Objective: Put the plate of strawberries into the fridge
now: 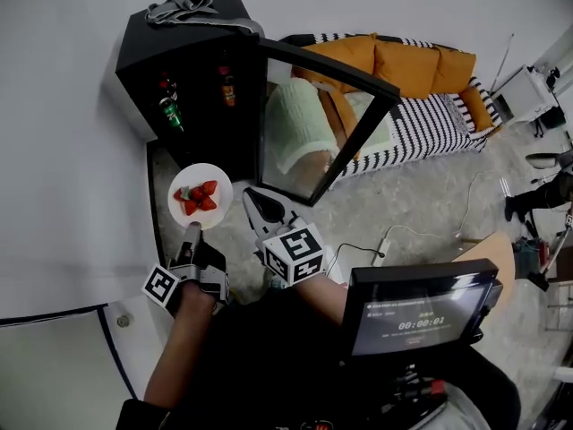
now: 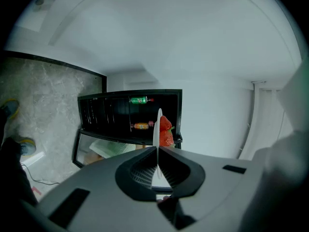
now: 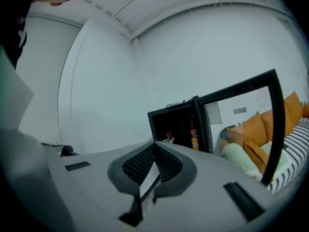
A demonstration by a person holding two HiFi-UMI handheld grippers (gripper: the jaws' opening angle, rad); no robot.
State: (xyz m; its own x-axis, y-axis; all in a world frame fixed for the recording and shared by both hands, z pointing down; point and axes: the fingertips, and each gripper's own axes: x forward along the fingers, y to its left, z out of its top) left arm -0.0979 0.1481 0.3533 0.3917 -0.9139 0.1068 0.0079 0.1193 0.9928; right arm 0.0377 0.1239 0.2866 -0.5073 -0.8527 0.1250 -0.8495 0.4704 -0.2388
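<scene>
A white plate [image 1: 218, 206] carrying a few red strawberries [image 1: 199, 197] is held level in front of the small black fridge [image 1: 192, 70]. My left gripper [image 1: 192, 229] is shut on the plate's near rim. In the left gripper view the plate [image 2: 159, 122] is edge-on between the jaws, with the strawberries [image 2: 165, 129] on its right side. The fridge's glass door [image 1: 331, 124] stands open to the right. My right gripper [image 1: 253, 200] is just right of the plate, near the door's lower edge, shut and empty. The right gripper [image 3: 154, 146] points at the fridge [image 3: 174, 122].
Bottles stand inside the fridge, a green one [image 1: 170, 110] and an orange one [image 1: 228, 88]. A striped sofa with orange cushions [image 1: 403, 70] sits behind the door. A white cable [image 1: 394, 236] lies on the floor, and a monitor [image 1: 421, 307] is at the lower right.
</scene>
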